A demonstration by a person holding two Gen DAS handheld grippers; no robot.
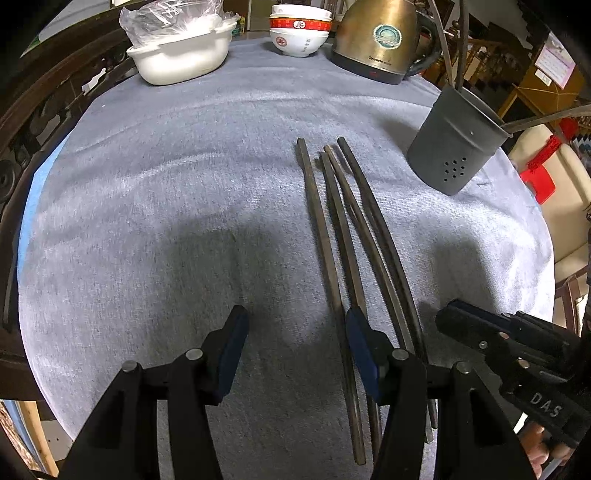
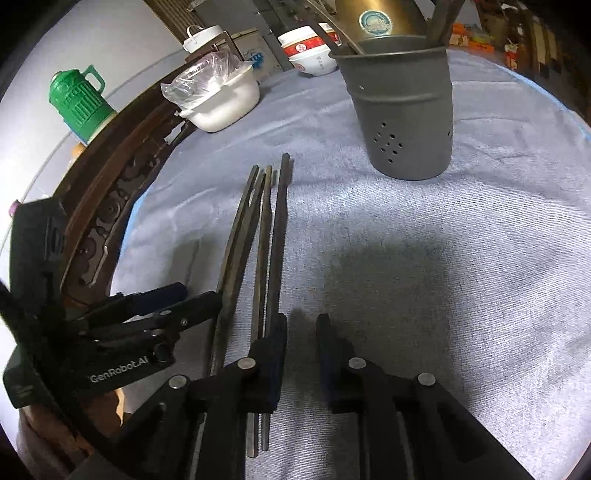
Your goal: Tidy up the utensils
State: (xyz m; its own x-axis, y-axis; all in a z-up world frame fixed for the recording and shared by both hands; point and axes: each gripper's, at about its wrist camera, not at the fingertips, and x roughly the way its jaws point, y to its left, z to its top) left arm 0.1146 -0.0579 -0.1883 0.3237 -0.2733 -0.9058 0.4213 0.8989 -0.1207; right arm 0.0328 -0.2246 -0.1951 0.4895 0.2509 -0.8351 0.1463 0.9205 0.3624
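the bench, covered by a grey cloth, carries the whole job, and judging by how things lie the work is only partly done. toward the far right of it stands the grey holder, upright, with a few dark utensils already sticking out of its top, so some sorting looks finished. at the back sit a brass kettle, a white tub with a plastic bag in it, and stacked bowls, none of which seem part of the task. what is left lies mid-bench: four dark chopsticks side by side on the cloth, near the holder but apart from it, their far ends pointing roughly its way. the left gripper hovers low with its jaws wide apart, the right-hand jaw over the near ends of the chopsticks. the right gripper sits just beside them, jaws a little apart and gripping nothing. all four chopsticks probably need lifting into the holder.
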